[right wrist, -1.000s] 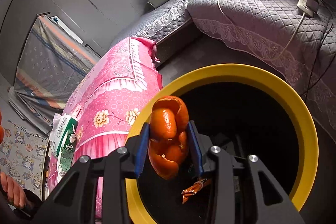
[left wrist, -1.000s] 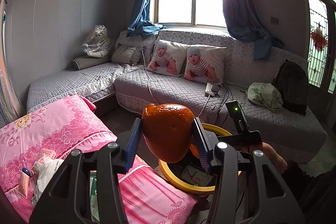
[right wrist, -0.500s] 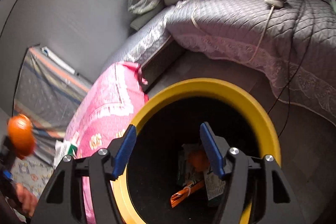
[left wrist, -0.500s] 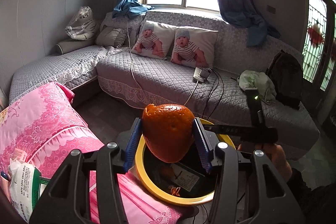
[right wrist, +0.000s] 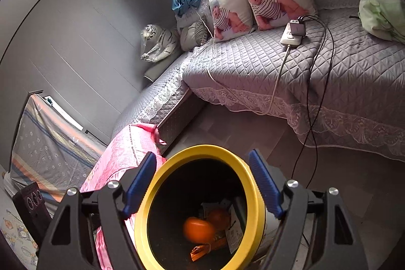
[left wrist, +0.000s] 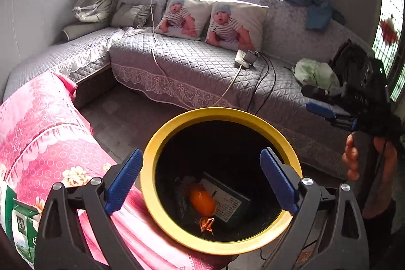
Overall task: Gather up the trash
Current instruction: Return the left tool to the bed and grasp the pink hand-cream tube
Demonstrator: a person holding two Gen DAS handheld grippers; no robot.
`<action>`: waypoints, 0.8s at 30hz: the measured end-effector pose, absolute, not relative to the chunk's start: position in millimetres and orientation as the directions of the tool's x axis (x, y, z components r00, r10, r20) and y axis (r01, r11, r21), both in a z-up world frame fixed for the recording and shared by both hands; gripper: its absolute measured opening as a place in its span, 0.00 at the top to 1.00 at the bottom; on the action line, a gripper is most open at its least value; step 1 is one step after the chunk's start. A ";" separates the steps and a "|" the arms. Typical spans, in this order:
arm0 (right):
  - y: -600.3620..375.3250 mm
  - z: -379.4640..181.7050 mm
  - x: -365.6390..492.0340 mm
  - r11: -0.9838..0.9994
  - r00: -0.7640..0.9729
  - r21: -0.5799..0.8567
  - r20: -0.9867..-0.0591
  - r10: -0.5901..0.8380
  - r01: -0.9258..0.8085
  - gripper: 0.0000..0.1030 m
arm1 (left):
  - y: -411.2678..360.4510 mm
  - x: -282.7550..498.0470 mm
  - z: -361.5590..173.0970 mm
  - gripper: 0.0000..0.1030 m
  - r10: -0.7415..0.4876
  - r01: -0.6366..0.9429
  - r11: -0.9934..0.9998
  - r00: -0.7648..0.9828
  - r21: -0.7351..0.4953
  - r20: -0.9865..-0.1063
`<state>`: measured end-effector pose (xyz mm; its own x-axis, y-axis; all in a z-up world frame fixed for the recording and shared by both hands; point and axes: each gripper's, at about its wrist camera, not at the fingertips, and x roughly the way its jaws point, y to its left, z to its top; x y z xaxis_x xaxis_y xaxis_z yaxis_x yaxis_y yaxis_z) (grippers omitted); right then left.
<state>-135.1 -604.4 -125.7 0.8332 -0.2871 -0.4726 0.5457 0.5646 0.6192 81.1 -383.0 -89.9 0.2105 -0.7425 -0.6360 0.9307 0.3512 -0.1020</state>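
Note:
A black bin with a yellow rim [left wrist: 162,143] stands on the floor below both grippers. Orange peel [left wrist: 202,203] lies at its bottom on a printed box [left wrist: 227,201], next to an orange wrapper [left wrist: 206,223]. My left gripper [left wrist: 200,156] hangs over the bin mouth, jaws opening, nothing between them. In the right wrist view the bin rim [right wrist: 253,194] is close below my right gripper [right wrist: 202,156], whose jaws are also opening and hold nothing. Two peel pieces [right wrist: 198,229] show inside. A hand [left wrist: 354,158] holds the right gripper [left wrist: 329,115] at the far right.
A pink flowered cover [left wrist: 50,138] lies against the bin's left side, with a green and white carton [left wrist: 20,227] on it. Behind is a grey quilted sofa [left wrist: 189,67] with a power strip [left wrist: 244,58] and trailing cables. A black speaker [right wrist: 30,204] stands at the left.
Both grippers let go of their orange peels, which now lie in the bin. My left gripper sank toward the bin mouth. My right gripper drew back and tilted up from it.

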 end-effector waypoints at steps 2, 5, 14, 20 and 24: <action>-602.0 -126.4 -130.0 0.567 0.840 0.627 -0.470 -0.272 0.535 0.29 | -372.5 90.4 -83.8 0.12 -0.750 0.918 0.381 0.238 -0.109 -0.617; -593.6 -126.6 -114.4 0.590 0.852 0.629 -0.472 -0.228 0.506 0.29 | -349.0 107.4 -69.4 0.12 -0.764 0.898 0.426 0.294 -0.108 -0.574; -549.8 -118.3 -46.9 0.682 0.861 0.604 -0.503 -0.075 0.412 0.27 | -208.4 187.7 -18.6 0.10 -0.703 0.753 0.657 0.594 -0.039 -0.391; -521.0 -112.3 -5.8 0.729 0.840 0.567 -0.542 -0.020 0.383 0.27 | -96.4 255.1 -26.5 0.10 -0.529 0.587 0.809 0.751 0.033 -0.394; -503.3 -105.6 17.2 0.753 0.829 0.544 -0.560 -0.002 0.369 0.27 | -45.2 288.6 -47.9 0.10 -0.450 0.533 0.843 0.773 0.072 -0.447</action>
